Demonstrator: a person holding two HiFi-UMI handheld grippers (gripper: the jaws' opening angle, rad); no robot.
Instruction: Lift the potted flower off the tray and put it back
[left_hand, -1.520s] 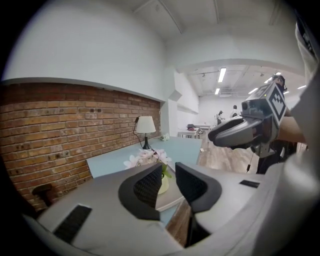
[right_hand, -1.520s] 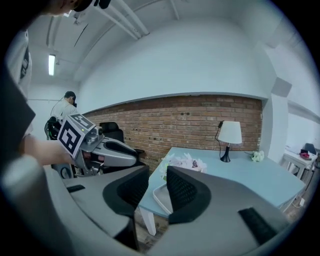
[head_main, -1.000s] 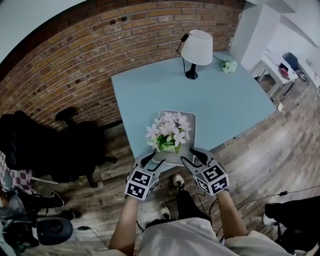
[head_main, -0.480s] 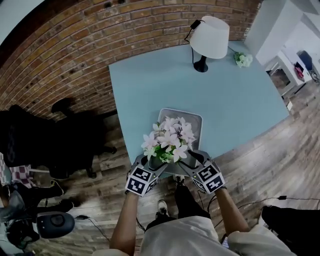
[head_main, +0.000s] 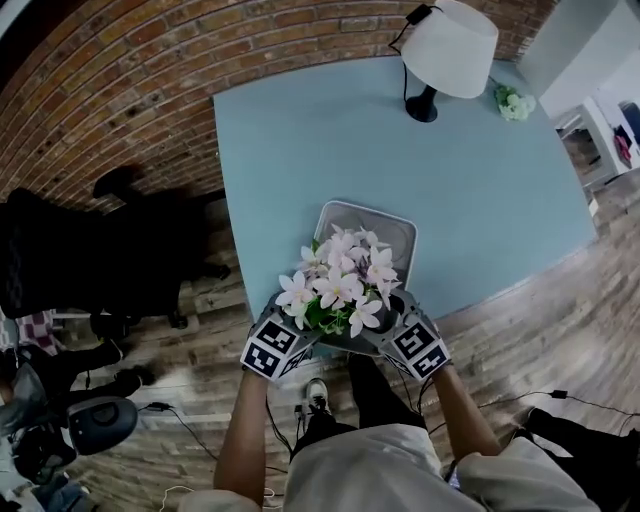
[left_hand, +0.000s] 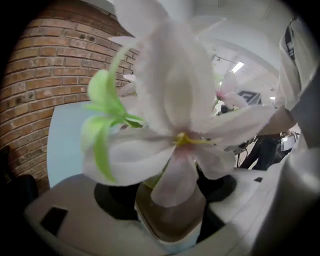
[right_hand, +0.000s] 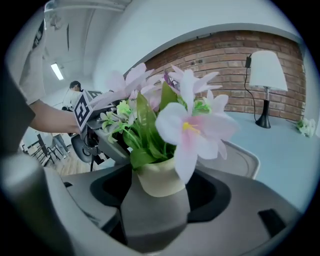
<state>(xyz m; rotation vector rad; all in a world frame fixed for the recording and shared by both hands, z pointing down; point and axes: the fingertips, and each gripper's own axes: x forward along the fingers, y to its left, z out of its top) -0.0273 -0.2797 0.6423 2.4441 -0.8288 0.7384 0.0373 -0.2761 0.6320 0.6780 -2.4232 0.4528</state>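
Left gripper (head_main: 292, 330): jaws wide apart, they have just been opening. The pot (left_hand: 170, 222) sits in the gap and the pads don't look pressed on it, so nothing gripped yet. Right gripper (head_main: 392, 325): same story, jaws spread and just been opening, with dark gaps on both sides of the pot in its own view. Not clamped.

The potted flower (head_main: 340, 285) is at the near end of the tray (head_main: 368, 218). The tray lies by the desk's (head_main: 480, 190) near edge, roughly mid-way along it. The grippers come in from the near-left and near-right and bracket the pot. Blooms cover the base in the head view, so I can't tell if the pot rests fully on the tray floor.

A lamp (head_main: 448, 45) and a small flower bunch (head_main: 513, 102) stand at the far right corner, well apart and not involved.

Handling, my read:
- **Weight:** small pot, probably light, but top-heavy since the blooms spread wider than the pot.
- **Surface:** the pot wall looks rigid, smooth and slightly tapered, so it could slip upward out of a loose pinch.
- **Fragile parts:** petals and leaves are soft and easily crushed or bent. A bloom already crowds the left gripper's camera.
- **Where to grip:** on the pot wall below the rim, under the foliage, with a gripper on each side. Never on stems or blooms.
- **Lift:** keep it upright and squeeze evenly from both sides so it doesn't tip or twist.
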